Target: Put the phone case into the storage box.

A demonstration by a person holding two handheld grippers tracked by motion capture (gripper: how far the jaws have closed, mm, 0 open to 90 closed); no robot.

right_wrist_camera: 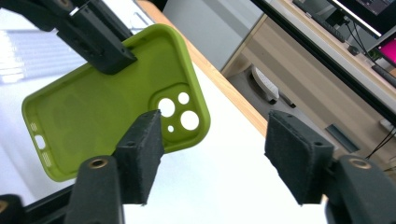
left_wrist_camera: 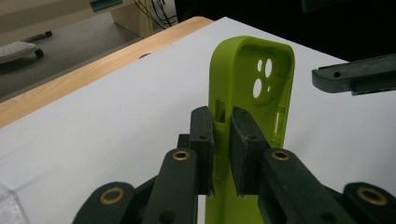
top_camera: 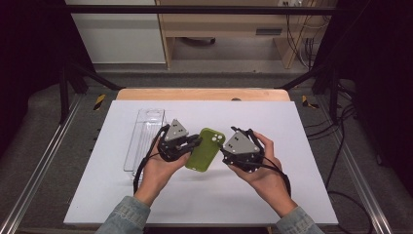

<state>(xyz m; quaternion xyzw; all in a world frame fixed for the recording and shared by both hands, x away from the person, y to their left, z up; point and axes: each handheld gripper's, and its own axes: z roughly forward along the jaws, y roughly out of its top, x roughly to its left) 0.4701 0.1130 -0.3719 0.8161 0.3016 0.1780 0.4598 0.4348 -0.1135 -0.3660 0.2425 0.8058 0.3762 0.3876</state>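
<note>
Above the worktop [top_camera: 204,195] middle, our left fingers [left_wrist_camera: 223,140] pinch the green phone case [left_wrist_camera: 252,93]; right fingers [right_wrist_camera: 219,154] gape empty, handover pending

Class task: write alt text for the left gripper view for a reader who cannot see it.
The left gripper is shut on the side wall of an upright green phone case above a white table. A jaw of the right gripper shows at the right edge.

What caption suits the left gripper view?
Left gripper shut on the side wall of a green phone case above the white table.
</note>
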